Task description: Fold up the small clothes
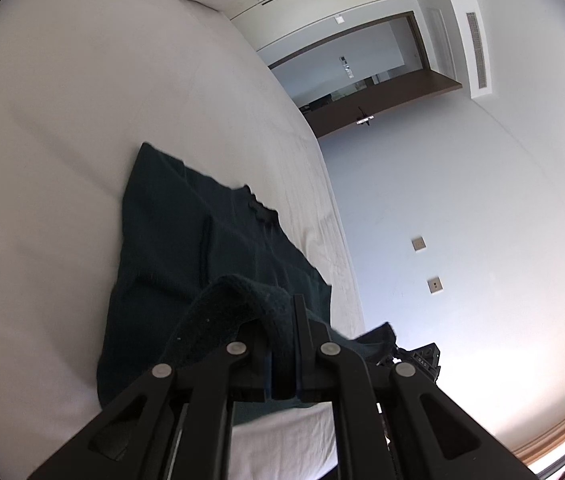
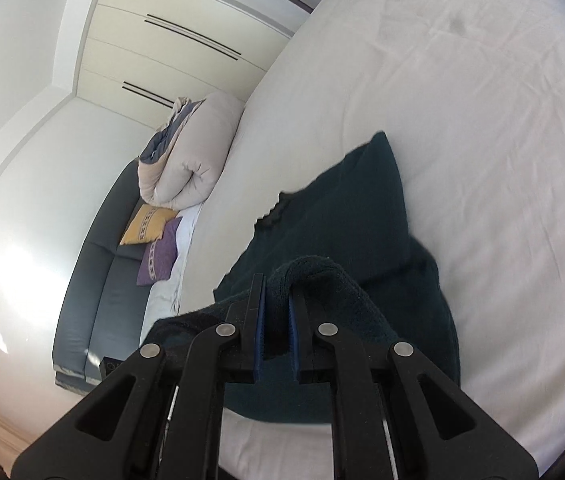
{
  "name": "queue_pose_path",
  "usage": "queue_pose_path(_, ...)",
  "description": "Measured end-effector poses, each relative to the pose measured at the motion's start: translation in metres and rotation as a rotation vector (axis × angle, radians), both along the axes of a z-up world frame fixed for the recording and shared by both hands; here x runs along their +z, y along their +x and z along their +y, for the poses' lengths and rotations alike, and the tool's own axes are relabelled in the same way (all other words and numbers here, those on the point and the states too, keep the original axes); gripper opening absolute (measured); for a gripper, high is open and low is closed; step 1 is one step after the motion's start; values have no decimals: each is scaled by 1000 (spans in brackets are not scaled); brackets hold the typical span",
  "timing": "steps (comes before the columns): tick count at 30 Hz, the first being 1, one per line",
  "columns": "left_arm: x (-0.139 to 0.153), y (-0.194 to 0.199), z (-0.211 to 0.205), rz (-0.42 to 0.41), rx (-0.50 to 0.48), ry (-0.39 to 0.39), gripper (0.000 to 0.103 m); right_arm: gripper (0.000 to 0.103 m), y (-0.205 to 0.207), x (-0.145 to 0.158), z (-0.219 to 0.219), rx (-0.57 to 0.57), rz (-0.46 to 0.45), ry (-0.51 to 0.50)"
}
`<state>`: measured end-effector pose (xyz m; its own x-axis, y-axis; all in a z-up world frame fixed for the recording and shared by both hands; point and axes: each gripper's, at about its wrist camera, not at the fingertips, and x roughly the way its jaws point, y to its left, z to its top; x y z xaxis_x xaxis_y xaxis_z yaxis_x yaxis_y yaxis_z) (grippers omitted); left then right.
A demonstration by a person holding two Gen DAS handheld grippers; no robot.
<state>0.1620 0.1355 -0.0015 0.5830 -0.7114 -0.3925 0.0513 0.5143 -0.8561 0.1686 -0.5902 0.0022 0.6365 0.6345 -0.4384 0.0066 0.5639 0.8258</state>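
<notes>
A dark green knitted garment (image 1: 186, 240) lies partly spread on the white bed sheet (image 1: 50, 160). Its near edge is lifted off the bed and bunched between the jaws of my left gripper (image 1: 282, 320), which is shut on the fabric. In the right wrist view the same garment (image 2: 342, 216) stretches away over the sheet (image 2: 482, 120), and my right gripper (image 2: 278, 292) is shut on another fold of its near edge, which arches over the fingertips. The far part of the garment still rests on the bed. Part of my right gripper (image 1: 422, 360) shows in the left wrist view.
A rolled beige duvet (image 2: 190, 156) lies at the bed's head. Beside the bed stands a dark grey sofa (image 2: 94, 280) with a yellow cushion (image 2: 146, 224) and a purple cushion (image 2: 158, 258). A wall (image 1: 462, 220) and a brown door (image 1: 382, 100) border the other side.
</notes>
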Motion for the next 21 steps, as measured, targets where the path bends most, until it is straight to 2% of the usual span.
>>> queue_pose_path(6,-11,68,-7,29,7,45,6,9,74,-8,8,-22,16,-41)
queue_pose_path(14,-41,135,-3,91,51,65,7,9,158,-44,4,-109,99,-49)
queue_pose_path(16,-53,152,1,135,80,66,8,9,177,-56,0,-139,128,-48)
queue_pose_path(17,-60,158,2,155,83,59,17,10,184,-63,-1,-144,152,-39)
queue_pose_path(18,-69,165,4,182,90,45,38,11,196,-75,-2,-150,205,-33)
queue_pose_path(19,-75,166,6,201,106,39,51,16,201,-83,-3,-159,239,-40)
queue_pose_path(20,-81,165,10,215,135,34,72,20,205,-88,-3,-166,253,-45)
queue_pose_path(21,-84,161,14,209,160,10,79,33,207,-88,-3,-175,218,-37)
